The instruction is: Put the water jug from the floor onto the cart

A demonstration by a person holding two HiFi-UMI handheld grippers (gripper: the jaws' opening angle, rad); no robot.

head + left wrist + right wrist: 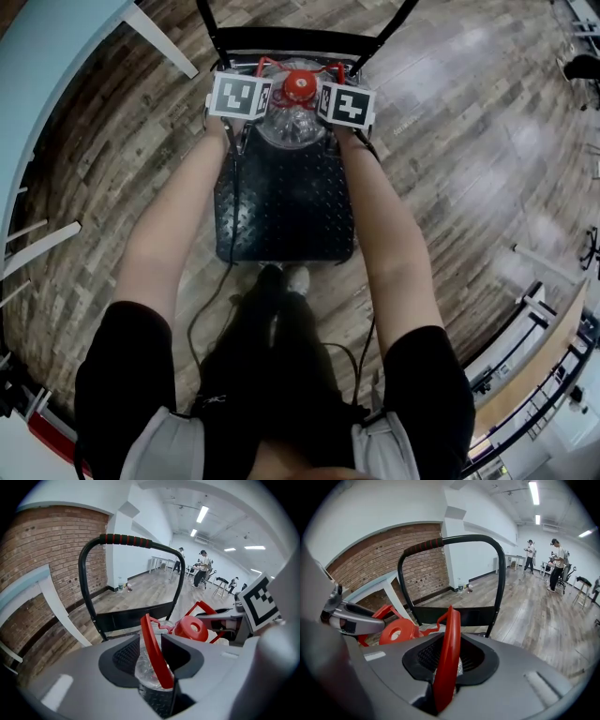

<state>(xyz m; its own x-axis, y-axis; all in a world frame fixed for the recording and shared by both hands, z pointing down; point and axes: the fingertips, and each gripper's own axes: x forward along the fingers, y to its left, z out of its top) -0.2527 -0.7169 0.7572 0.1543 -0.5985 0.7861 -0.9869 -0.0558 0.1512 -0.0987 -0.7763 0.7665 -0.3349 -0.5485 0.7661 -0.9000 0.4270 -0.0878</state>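
Looking at the left gripper: jaws wide, with one red carry handle of the water jug standing upright between them, loose, not pinched. The right gripper is narrower but also slack around the other red handle. The jug sits just ahead of and below both, squeezed between the two grippers, on the cart's black deck at top centre of the head view. I'd guess both just back straight off next.

the water jug, clear plastic with a red cap and red carry handles, stands upright at the far end of the black diamond-plate cart, top centre of the head view, beside its push bar.
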